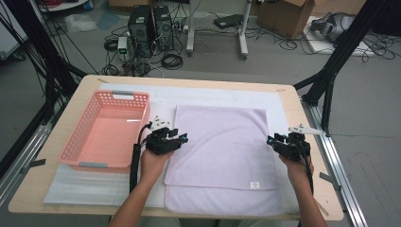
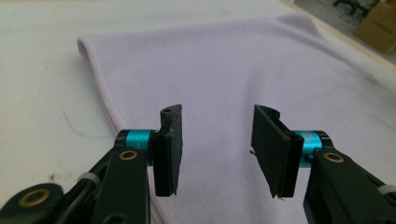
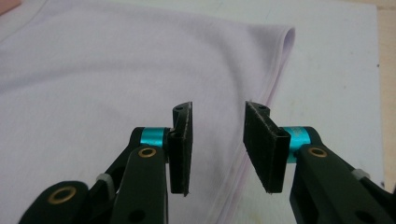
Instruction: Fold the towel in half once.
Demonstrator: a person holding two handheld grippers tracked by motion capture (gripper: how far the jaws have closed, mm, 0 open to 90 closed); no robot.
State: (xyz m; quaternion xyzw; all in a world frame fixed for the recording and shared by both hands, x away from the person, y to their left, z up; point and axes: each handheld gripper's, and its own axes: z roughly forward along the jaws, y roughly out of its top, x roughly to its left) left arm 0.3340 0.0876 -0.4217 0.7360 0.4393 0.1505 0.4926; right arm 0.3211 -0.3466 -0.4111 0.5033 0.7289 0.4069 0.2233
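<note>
A lavender towel (image 1: 222,146) lies folded flat on the white mat (image 1: 213,97), its upper layer a little short of the lower one at the near end, with a small label (image 1: 254,185) there. My left gripper (image 1: 182,138) hovers over the towel's left edge, jaws open and nothing between them. In the left gripper view the left gripper (image 2: 217,112) looks along the towel (image 2: 233,65) and its hemmed edge. My right gripper (image 1: 271,139) stands at the towel's right edge, also open and empty. In the right gripper view the right gripper (image 3: 218,107) straddles the towel's (image 3: 116,70) right hem.
An empty pink plastic basket (image 1: 113,96) stands on the table's left side, close to my left hand. The wooden table's edge (image 1: 85,85) runs around the mat. Beyond the table are computer towers, cables, cardboard boxes and black frame legs.
</note>
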